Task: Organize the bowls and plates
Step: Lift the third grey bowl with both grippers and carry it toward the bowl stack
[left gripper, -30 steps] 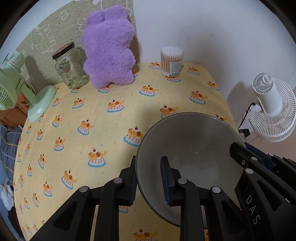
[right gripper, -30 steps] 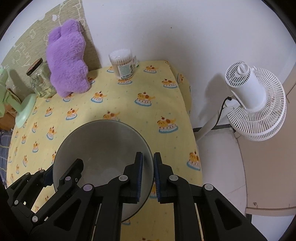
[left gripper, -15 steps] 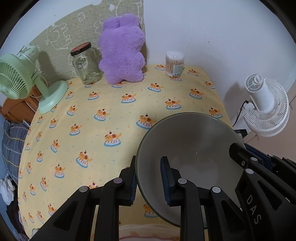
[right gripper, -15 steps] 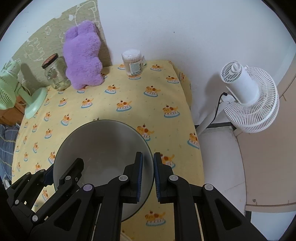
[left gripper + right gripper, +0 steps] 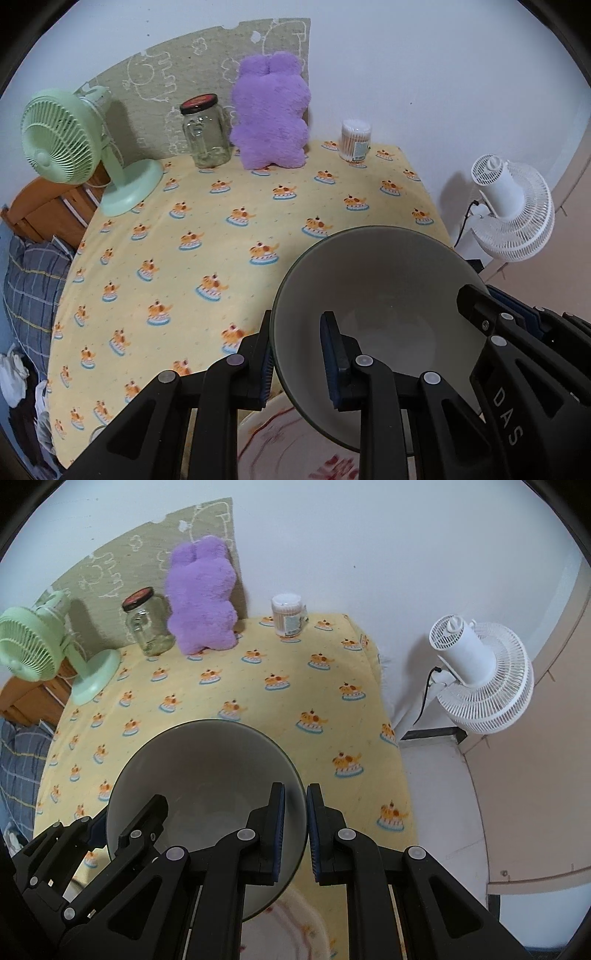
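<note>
A grey bowl (image 5: 384, 295) hangs in the air above the near edge of the yellow table (image 5: 221, 236), held by both grippers. My left gripper (image 5: 295, 354) is shut on its left rim; my right gripper (image 5: 294, 827) is shut on its right rim, and the bowl (image 5: 207, 768) fills the lower left of the right wrist view. A white plate with a red pattern (image 5: 295, 446) lies below the bowl at the table's near edge; it also shows in the right wrist view (image 5: 295, 919), blurred.
At the table's back stand a green desk fan (image 5: 66, 147), a glass jar (image 5: 205, 134), a purple plush toy (image 5: 271, 118) and a cotton swab tub (image 5: 355, 140). A white floor fan (image 5: 513, 210) stands right of the table. Bedding (image 5: 26, 288) lies on the left.
Both grippers have pulled back and up with the bowl. More of the table shows, and the patterned plate has come into view below the bowl.
</note>
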Available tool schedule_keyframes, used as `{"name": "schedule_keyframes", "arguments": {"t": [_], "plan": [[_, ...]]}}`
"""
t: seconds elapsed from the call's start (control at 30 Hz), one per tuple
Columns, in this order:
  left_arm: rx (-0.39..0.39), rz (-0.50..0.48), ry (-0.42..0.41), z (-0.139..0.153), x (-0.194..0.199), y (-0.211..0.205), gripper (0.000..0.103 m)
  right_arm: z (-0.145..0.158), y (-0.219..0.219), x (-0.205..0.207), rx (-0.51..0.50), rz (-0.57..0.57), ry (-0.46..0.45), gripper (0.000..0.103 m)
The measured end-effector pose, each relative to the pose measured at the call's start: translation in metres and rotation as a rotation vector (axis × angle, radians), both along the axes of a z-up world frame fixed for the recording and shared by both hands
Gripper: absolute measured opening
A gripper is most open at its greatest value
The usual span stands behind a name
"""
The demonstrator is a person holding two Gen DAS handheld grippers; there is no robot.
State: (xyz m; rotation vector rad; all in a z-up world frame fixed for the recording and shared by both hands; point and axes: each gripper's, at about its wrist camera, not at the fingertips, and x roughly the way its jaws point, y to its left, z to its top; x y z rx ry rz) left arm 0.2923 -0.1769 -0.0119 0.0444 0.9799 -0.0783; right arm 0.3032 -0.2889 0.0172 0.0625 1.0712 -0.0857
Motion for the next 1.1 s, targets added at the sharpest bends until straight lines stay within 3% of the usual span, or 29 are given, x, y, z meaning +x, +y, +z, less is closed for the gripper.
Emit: {"name": "schedule_keyframes", "arguments": {"t": [0.7,1.1], "plan": [[-0.025,-0.009,-0.042,0.025,-0.08,0.114,0.021,0.033,0.116,-0.084,-0.016,-0.009,-0.04,0.015],[-0.028,0.01,-0.03,0.014,-0.108,0.173,0.021,0.022,0.175,-0.11,-0.016,0.019,-0.027,0.015]]}}
